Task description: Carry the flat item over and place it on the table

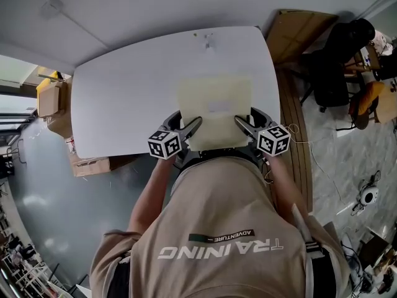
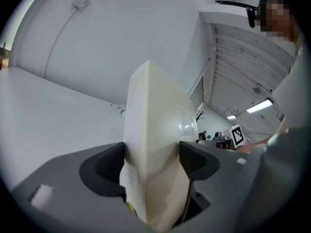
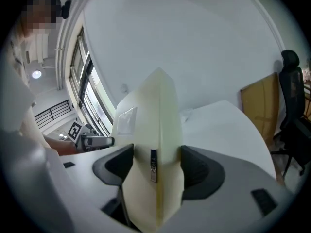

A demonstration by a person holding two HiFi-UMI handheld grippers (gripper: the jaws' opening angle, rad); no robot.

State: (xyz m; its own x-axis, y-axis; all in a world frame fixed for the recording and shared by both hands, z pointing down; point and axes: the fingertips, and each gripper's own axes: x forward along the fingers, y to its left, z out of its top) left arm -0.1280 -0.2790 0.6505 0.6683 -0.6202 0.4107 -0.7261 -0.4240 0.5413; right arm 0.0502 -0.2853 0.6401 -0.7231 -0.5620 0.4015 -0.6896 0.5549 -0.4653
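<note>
Cream item (image 1: 214, 104), one; left claw (image 2: 150, 161), right claw (image 3: 156, 166).

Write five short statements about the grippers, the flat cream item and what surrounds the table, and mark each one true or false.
1. The left gripper and the right gripper are both shut on the flat cream item. True.
2. The table is dark wood. False: it is white.
3. The grippers hold the item by its far edge. False: they hold its near edge, one at each corner.
4. A black office chair stands left of the table. False: it stands to the right.
5. A cardboard box sits by the table's left end. True.
</note>
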